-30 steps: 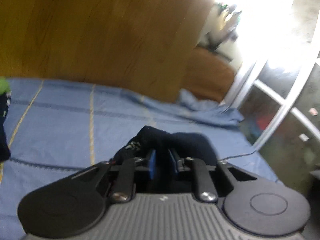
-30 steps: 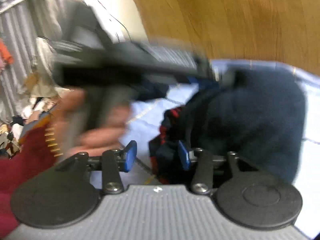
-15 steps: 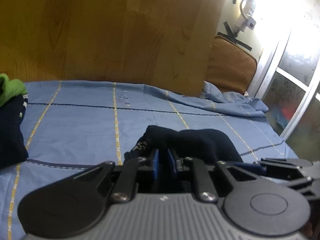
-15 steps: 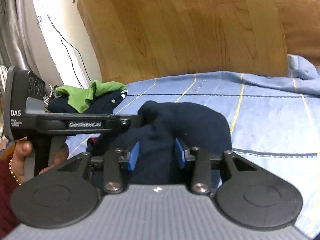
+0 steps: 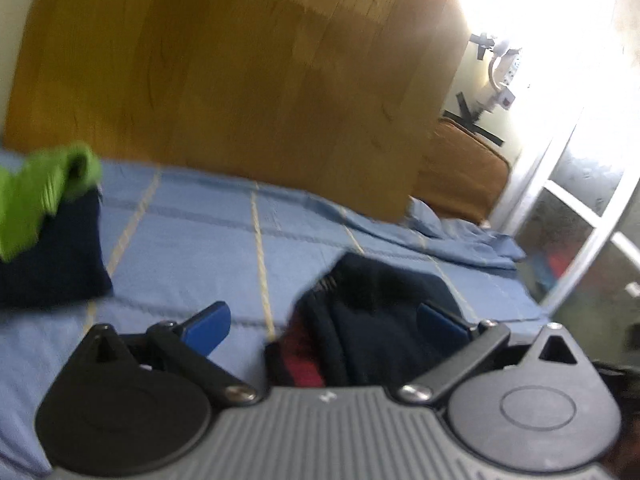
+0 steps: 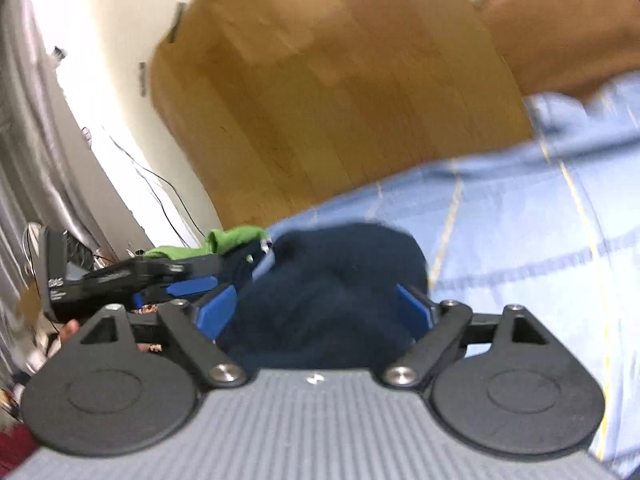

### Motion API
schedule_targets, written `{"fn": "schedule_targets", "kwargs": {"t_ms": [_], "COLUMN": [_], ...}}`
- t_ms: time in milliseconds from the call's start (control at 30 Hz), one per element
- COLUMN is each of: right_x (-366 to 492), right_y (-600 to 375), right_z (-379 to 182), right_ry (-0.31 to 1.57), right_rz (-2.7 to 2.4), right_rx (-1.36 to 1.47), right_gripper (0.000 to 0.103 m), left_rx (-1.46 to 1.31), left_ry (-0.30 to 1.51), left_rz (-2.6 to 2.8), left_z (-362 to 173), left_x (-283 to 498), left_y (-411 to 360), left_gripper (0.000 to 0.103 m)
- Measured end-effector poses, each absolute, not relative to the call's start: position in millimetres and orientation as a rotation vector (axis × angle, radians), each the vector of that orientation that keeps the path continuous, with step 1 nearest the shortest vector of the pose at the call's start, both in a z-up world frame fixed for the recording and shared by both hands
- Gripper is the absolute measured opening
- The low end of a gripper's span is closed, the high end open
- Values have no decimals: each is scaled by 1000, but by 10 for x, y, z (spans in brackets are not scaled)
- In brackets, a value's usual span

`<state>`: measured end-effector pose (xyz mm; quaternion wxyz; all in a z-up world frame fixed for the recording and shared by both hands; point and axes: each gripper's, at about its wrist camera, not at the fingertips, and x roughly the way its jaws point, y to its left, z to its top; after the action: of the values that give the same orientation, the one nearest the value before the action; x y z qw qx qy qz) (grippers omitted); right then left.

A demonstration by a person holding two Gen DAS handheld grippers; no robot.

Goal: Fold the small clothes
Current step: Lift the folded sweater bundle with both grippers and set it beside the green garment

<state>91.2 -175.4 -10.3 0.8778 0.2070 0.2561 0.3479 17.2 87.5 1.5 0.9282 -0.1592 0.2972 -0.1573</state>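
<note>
On the blue bed sheet (image 5: 192, 240), a green-topped pile of clothes (image 5: 44, 236) lies left, then the left gripper (image 5: 324, 326) and right gripper (image 6: 316, 308), both just sprung wide, flanking the released navy garment (image 6: 332, 280).

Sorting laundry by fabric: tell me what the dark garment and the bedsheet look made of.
Dark navy garment: soft knit, matte and fuzzy at the edges, probably wool or fleece; blur leaves it open. Blue bedsheet: thin woven cloth, likely cotton, matte, with yellow woven stripes and soft wrinkles.
</note>
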Motion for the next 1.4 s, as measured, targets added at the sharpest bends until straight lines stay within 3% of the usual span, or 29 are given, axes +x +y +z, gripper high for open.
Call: {"fn": "schedule_targets", "kwargs": {"t_ms": [333, 500, 567, 633, 700, 1033, 1200, 1400], "right_x": [1126, 1106, 1104, 1107, 1108, 2223, 3126, 3839], "right_y": [-1674, -1443, -1362, -1265, -1128, -158, 376, 840], "right_z": [-547, -567, -536, -470, -325, 523, 333, -274], "right_ry": [717, 698, 687, 664, 622, 363, 420, 595], "right_rz": [763, 764, 759, 752, 745, 870, 863, 786], "right_rx": [582, 496, 460, 406, 315, 236, 246, 258], "right_gripper": [89, 94, 89, 59, 52, 51, 51, 51], "left_rx": [-594, -624, -570, -563, -603, -433, -457, -472], "left_ry": [843, 783, 756, 754, 742, 427, 474, 624], "left_rz": [-413, -486, -483, -467, -476, -292, -150, -22], "left_z": [-588, -701, -696, -670, -571, 496, 297, -323], "left_x": [394, 312, 263, 264, 334, 1118, 1951, 2693], "left_y": [961, 855, 748, 695, 754, 1422, 1754, 2030], "left_gripper": [103, 103, 101, 90, 78, 77, 76, 73]}}
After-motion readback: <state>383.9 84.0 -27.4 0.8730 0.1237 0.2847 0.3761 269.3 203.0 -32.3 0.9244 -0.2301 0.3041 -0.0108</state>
